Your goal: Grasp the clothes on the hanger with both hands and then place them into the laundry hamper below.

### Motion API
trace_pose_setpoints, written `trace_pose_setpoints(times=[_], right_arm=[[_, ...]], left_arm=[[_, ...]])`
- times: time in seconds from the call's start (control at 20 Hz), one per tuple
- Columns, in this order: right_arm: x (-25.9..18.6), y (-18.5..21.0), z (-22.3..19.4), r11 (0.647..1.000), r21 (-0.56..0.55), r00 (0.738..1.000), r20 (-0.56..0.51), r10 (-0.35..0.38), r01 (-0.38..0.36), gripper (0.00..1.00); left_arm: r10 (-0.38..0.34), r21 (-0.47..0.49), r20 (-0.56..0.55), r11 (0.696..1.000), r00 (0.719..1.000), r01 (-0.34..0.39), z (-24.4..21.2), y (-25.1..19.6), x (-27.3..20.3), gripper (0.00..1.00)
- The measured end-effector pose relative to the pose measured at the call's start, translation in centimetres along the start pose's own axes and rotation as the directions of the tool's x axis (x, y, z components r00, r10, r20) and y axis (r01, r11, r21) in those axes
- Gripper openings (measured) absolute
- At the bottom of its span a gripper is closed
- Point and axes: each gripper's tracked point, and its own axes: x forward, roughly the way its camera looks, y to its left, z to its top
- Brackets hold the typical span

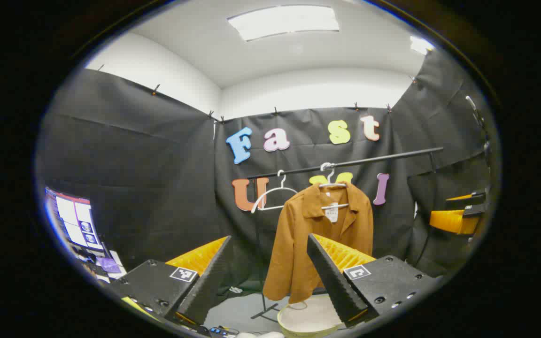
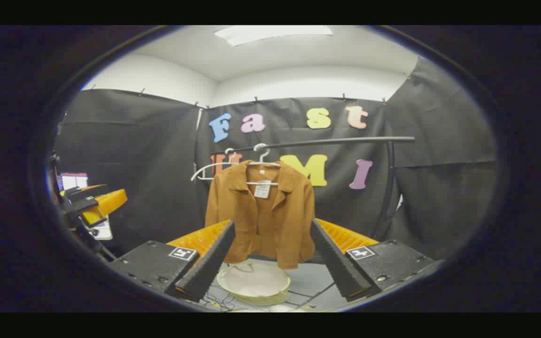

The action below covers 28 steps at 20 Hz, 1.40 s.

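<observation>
Both my left tool (image 1: pixel 270 281) and right tool (image 2: pixel 273 267) gape wide, holding nothing. The jacket (image 2: pixel 261 216) hangs above the hamper (image 2: pixel 254 284); tugging unevenly could snag its hanger (image 2: pixel 262 164), I reckon.

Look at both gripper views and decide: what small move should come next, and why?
Probably bring both grippers forward toward the brown shirt. It hangs on a white hanger from the rail, above the hamper. The left gripper and right gripper are both open and apart from the cloth, so neither can grasp it yet.
</observation>
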Motion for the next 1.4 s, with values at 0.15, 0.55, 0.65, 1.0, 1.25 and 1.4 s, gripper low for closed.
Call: trace_pose_setpoints(times=[0.15,0.55,0.65,1.0,1.25,1.4], right_arm=[[-0.5,1.5,1.1,1.000,0.003,1.000,0.004,0.031,-0.031,1.00],[-1.8,0.6,3.5,1.000,-0.004,0.999,0.041,0.018,-0.018,1.00],[-2.0,0.3,3.4,1.000,-0.013,0.999,0.039,0.006,-0.006,1.00],[-2.3,-0.4,2.6,0.999,-0.015,0.999,0.022,-0.033,0.034,1.00],[-0.5,-2.1,1.0,0.998,-0.037,0.998,-0.005,-0.059,0.059,1.00],[2.7,-3.3,-0.5,0.998,-0.038,0.998,-0.036,-0.059,0.057,1.00]], left_arm=[[0.030,0.005,0.001,1.000,1.000,-0.030,1.5,1.3,-1.0,0.99],[0.031,0.017,-0.020,0.999,0.999,-0.031,2.9,0.1,-2.7,1.00],[0.025,0.026,-0.025,0.999,0.999,-0.024,2.9,0.0,-2.7,1.00],[-0.034,-0.006,-0.015,0.999,0.999,0.034,3.2,-0.9,-2.3,1.00],[-0.068,-0.002,-0.042,0.998,0.997,0.068,1.8,-2.2,-0.7,1.00],[-0.097,0.002,-0.041,0.995,0.994,0.097,0.4,-3.8,1.3,1.00]])
